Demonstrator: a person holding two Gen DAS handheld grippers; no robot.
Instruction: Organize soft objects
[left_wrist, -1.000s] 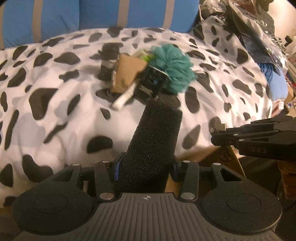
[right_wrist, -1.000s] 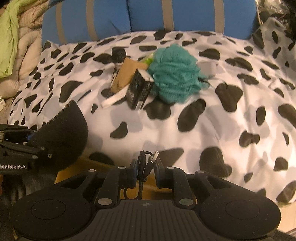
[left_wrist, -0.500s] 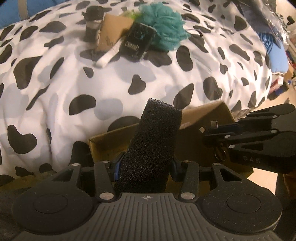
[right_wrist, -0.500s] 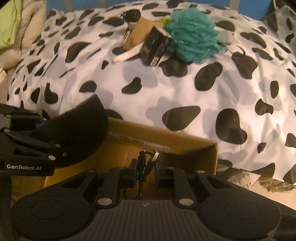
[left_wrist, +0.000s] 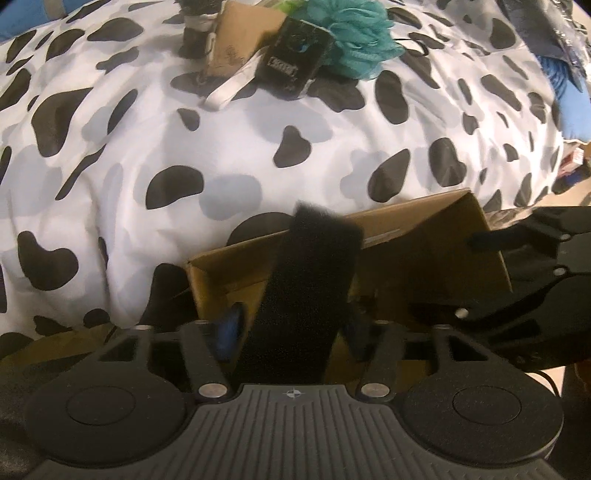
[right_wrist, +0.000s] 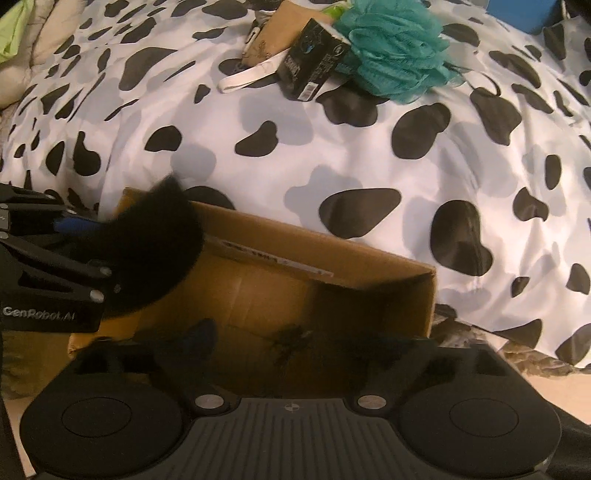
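My left gripper (left_wrist: 291, 321) stands wider around a black foam sponge (left_wrist: 310, 288), over the near left part of an open cardboard box (left_wrist: 424, 221). The sponge also shows in the right wrist view (right_wrist: 155, 251) at the box's left edge (right_wrist: 332, 273). My right gripper (right_wrist: 291, 339) has opened over the box; a small black cable (right_wrist: 291, 339) is blurred in the gap between its fingers. A teal bath pouf (right_wrist: 395, 48) lies far back on the cow-print duvet (right_wrist: 332, 155).
Beside the pouf lie a black carton (right_wrist: 314, 66), a brown pouch (right_wrist: 273, 33) with a white strap (right_wrist: 247, 77), and a dark bottle (left_wrist: 195, 33). Beige and green bedding (right_wrist: 18, 48) is piled at far left. Floor (right_wrist: 517, 373) shows right of the box.
Both grippers have moved down over the cardboard box. The right gripper's fingers have spread apart and the cable is blurred between them. The left gripper's fingers have widened around the sponge.
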